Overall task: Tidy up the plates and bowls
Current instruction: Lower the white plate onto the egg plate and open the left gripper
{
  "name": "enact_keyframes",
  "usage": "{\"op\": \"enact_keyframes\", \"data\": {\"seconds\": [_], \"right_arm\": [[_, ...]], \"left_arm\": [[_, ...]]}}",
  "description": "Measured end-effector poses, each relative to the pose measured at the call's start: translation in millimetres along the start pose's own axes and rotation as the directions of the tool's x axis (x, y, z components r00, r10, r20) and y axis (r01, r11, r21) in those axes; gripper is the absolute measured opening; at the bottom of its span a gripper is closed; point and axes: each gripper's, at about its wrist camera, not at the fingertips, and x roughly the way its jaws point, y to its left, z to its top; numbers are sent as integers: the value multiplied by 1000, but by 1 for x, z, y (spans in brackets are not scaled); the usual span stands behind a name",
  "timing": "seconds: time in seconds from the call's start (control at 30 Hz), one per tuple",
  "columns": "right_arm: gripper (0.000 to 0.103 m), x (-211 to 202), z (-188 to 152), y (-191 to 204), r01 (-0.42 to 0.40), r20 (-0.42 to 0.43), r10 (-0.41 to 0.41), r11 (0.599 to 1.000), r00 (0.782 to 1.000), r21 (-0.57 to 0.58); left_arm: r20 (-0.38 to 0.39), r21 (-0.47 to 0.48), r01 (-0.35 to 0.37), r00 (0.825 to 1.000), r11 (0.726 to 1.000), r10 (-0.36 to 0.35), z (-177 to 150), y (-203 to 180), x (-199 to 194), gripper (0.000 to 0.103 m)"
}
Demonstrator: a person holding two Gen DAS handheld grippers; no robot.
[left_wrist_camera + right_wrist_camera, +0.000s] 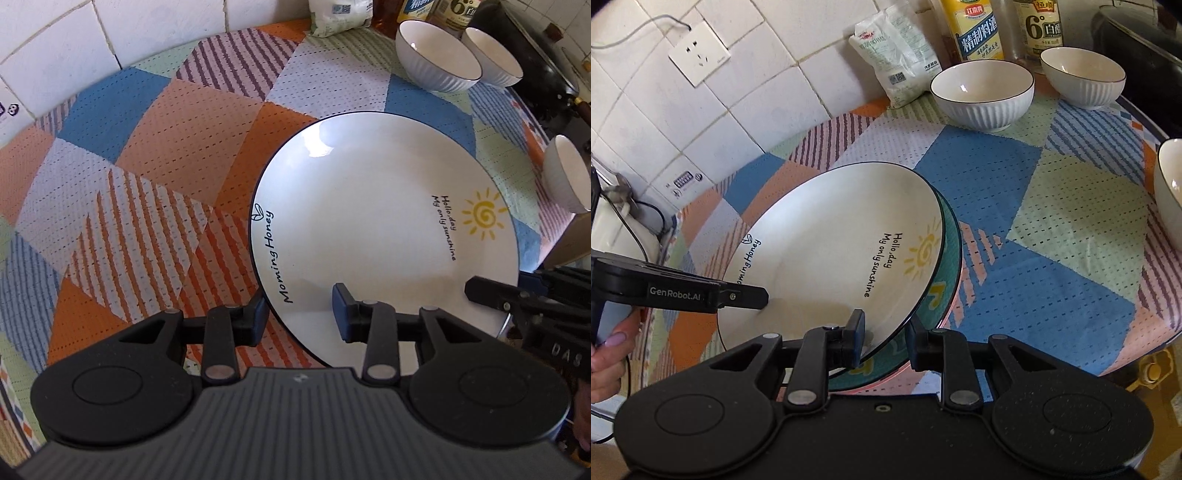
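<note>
Left claw (301,317): points steeply down at the near rim of the white plate (384,236); one finger (255,317) stands outside the rim, the other (341,314) over the plate's face — the rim sits in the gap, pads not pressing, so released.
Right claw (886,341): angled down at the plate's edge at about 5 o'clock in the right wrist view; its fingers straddle the rim with a gap showing on either side — released as well.
Hand (607,354): seen at 8 o'clock in the right wrist view, gripping the left claw's handle.
White plate: lies tilted on top of a teal plate (945,280), whose edge peeks out on the 3 o'clock side; both rest on the worktop (155,155), which has a patterned cover.
Bowls: two ribbed white bowls, one (982,94) at 12 o'clock of the plates and another (1084,75) at 1 o'clock, well apart from them; a third (1171,188) at 3 o'clock, cut by the frame edge.
Behind the bowls: a white bag (897,51) and two bottles, one (977,27) yellow and one (1039,26) clear, against the tiled wall (738,110).
In the way: nothing lies between claws and plates.
</note>
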Motion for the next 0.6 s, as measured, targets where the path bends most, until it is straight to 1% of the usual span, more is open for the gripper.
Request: {"op": "enact_keyframes", "data": {"seconds": [0.07,0.13,0.27,0.37,0.4,0.5,0.6], "right_arm": [[33,-1,4,11,42,-30,-43,998,999,-37],[35,-2,8,16,83,-52,-85,995,995,-47],[35,-2,14,24,152,-91,-158,986,983,-70],[36,-1,12,27,202,-87,-210,975,974,-95],[35,0,10,26,213,-88,-221,973,971,-93],[35,4,8,21,209,-100,-214,976,972,-55],[35,4,6,25,226,-87,-233,971,969,-82]], "left_arm": [[-11,-17,-27,1000,999,27,2,-4,-1,35],[-20,-35,-41,999,999,40,3,-7,1,35],[-53,-73,-28,998,997,24,3,-7,5,35],[-77,-51,-24,997,998,20,0,-12,9,35],[-79,-34,-32,996,999,30,0,-16,10,35],[-85,6,-45,995,999,45,0,-20,11,35],[-110,29,-35,993,999,38,4,-19,11,35]]}}
